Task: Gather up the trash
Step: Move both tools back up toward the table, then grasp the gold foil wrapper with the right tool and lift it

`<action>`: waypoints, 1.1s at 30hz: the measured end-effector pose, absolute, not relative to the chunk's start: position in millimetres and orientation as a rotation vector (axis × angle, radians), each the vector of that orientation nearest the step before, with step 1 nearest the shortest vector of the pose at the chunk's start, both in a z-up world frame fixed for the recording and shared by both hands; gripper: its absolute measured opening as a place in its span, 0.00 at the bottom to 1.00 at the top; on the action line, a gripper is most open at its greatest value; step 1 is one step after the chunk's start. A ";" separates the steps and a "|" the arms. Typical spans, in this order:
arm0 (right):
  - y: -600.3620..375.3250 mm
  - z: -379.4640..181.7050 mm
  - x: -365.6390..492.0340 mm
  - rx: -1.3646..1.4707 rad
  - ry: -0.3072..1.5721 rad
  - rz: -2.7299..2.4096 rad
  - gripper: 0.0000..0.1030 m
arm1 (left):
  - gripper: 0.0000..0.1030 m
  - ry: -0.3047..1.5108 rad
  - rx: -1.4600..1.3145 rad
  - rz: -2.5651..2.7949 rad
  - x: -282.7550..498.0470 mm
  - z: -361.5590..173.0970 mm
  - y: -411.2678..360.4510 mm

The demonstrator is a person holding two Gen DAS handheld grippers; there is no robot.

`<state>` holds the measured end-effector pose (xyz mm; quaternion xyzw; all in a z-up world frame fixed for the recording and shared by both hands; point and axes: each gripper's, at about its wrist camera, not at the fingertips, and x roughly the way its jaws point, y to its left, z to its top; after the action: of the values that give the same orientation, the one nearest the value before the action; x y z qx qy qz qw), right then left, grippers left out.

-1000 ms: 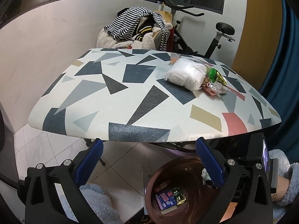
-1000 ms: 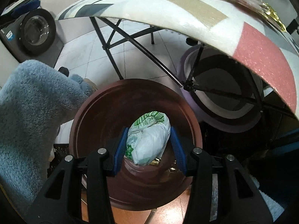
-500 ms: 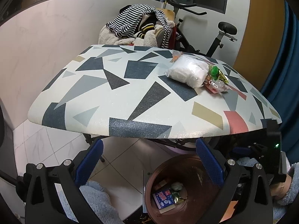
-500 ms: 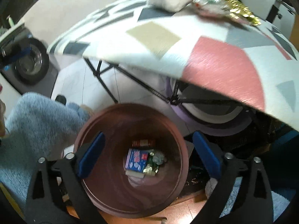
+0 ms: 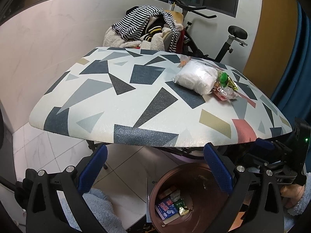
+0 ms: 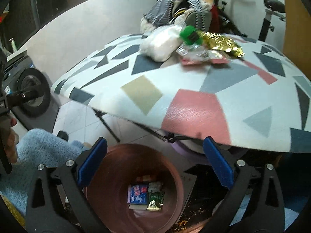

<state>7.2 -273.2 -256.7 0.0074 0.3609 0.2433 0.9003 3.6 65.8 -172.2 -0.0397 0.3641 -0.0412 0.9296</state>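
Observation:
A brown round bin [image 5: 196,171] [image 6: 176,176] stands on the floor under the table's front edge. Inside lie a blue packet [image 6: 137,193], a crumpled white bag [image 6: 155,186] and a green-gold wrapper [image 6: 155,202]. On the patterned table [image 5: 97,89] lie a white plastic bag [image 5: 196,77], a green item [image 5: 223,77], a gold wrapper [image 6: 221,42] and a pink-clear packet [image 5: 225,95]. My left gripper [image 5: 155,170] is open and empty, below the table edge. My right gripper [image 6: 154,163] is open and empty above the bin.
A pile of striped and fleecy clothes [image 5: 147,29] and an exercise bike [image 5: 233,36] stand behind the table. A washing machine door [image 6: 33,95] is at the left. Black table legs [image 6: 108,124] cross under the top. Blue fleece sleeves [image 6: 38,147] sit near the bin.
My right gripper opened and dropped the white-green bag into the bin, then lifted and tilted up toward the table. My left gripper rose slightly.

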 end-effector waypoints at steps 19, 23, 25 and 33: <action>-337.1 -209.1 72.2 0.044 0.681 0.317 0.95 | 0.94 0.714 -0.136 -0.114 55.3 -141.5 75.7; -349.8 -188.4 119.9 0.022 0.690 0.300 0.94 | 0.94 0.719 -0.174 -0.150 93.5 -127.3 75.7; -352.5 -183.0 144.5 0.041 0.721 0.303 0.95 | 0.94 0.722 -0.187 -0.170 114.1 -121.1 73.5; -333.5 -184.7 245.7 -0.043 0.822 0.388 0.94 | 0.94 0.755 -0.200 -0.244 204.6 -109.4 63.2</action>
<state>245.7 -333.5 -184.7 -0.0210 0.3969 0.1875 0.8983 204.6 63.2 -109.4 -0.0972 0.3668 -0.1188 0.9175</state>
